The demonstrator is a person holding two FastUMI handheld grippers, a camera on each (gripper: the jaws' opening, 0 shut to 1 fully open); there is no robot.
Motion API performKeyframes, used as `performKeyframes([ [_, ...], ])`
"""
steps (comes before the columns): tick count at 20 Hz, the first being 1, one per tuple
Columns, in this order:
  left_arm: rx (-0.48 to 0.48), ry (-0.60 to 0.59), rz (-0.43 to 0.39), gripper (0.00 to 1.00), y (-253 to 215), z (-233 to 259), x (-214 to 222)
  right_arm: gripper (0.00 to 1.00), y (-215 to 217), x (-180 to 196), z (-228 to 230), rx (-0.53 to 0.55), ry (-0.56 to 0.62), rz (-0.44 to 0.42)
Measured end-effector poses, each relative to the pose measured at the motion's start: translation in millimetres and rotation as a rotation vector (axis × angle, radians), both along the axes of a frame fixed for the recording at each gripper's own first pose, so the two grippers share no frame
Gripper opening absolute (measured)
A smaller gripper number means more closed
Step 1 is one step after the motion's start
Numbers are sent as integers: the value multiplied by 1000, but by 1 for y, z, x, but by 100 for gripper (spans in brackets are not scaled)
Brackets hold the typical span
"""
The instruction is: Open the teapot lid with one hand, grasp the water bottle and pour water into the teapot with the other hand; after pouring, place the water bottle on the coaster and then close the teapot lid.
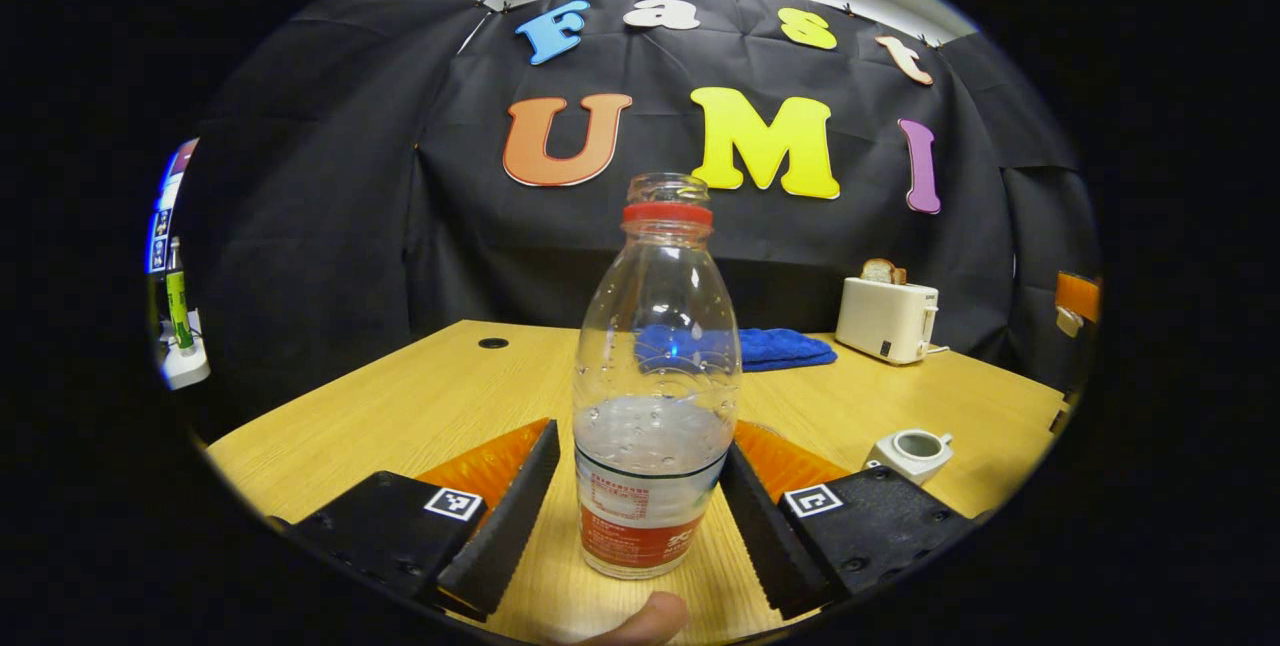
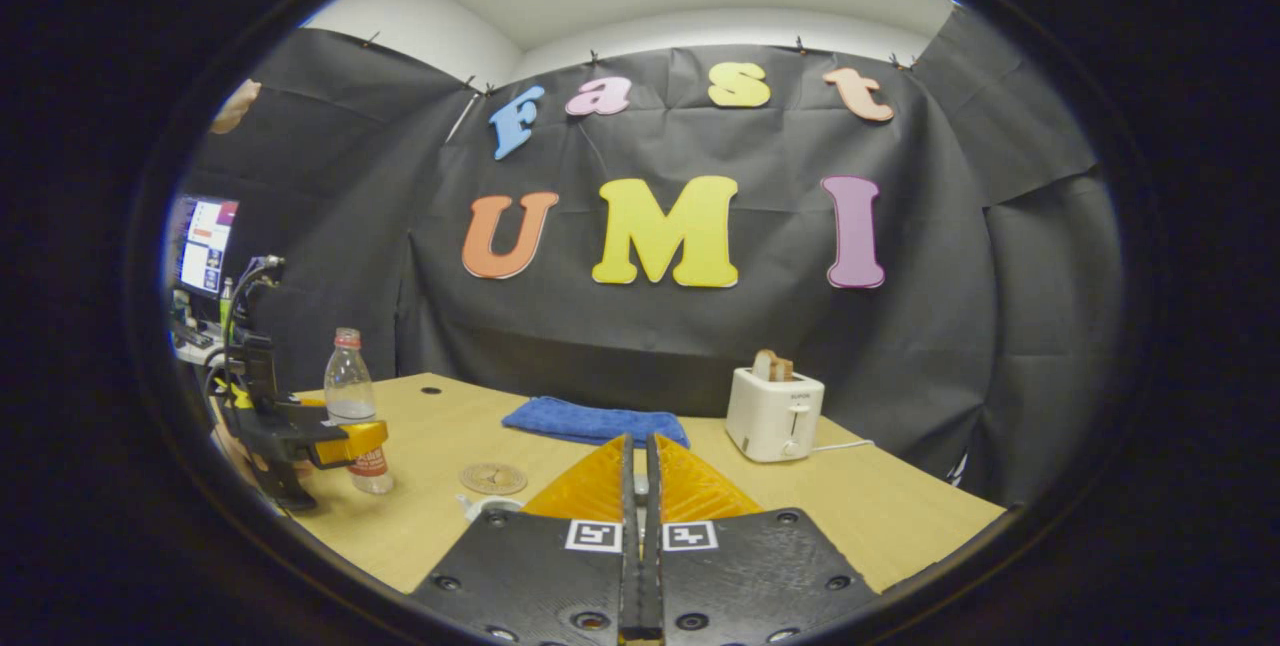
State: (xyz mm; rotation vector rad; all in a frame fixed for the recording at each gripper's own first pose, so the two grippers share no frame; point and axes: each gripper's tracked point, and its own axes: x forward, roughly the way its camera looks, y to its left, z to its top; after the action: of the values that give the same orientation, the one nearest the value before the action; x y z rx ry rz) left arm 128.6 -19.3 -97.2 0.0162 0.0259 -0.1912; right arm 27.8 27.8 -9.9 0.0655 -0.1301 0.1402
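Left gripper (image 1: pixel 640 516) is straddling the water bottle (image 1: pixel 655 396), jaws spread; right gripper (image 2: pixel 640 526) is riding clenched, teapot (image 1: pixel 912 452) at four o'clock.

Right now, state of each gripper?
Left gripper: open, fingers either side of the water bottle, not pressing.
Right gripper: fingers nearly together; whether they hold anything cannot be told.

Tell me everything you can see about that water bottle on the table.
The water bottle is clear plastic, with a red ring at the neck, no cap, and a red and white label round its base. It stands upright on the wooden table, under half full of water, drops clinging inside. The left gripper sits around it, fingers open on either side, apparently not touching. In the right gripper view it stands near the table's left edge.
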Motion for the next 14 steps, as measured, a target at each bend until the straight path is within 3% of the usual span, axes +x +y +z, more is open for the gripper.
performKeyframes([
  [1, -4, 8, -1, 83, 0, -2, 1, 0, -1, 1, 0, 1, 1, -1],
  [2, -5, 6, 5, 80, 2, 0, 2, 0, -1, 1, -1, 0, 4, -2],
  [5, -18, 17, 15, 77, 2, 6, -5, 0, -4, 3, -3, -2, 13, -10],
  [8, 41, 22, 36, 76, 4, 13, -10, 0, -9, 5, -4, -7, 14, -20],
  [10, 119, 30, 46, 76, 2, 15, -13, 0, -11, 7, -6, -4, 24, -24],
  [14, 366, 24, 86, 75, 0, 18, -15, 0, -19, 10, -9, -5, 38, -42],
])
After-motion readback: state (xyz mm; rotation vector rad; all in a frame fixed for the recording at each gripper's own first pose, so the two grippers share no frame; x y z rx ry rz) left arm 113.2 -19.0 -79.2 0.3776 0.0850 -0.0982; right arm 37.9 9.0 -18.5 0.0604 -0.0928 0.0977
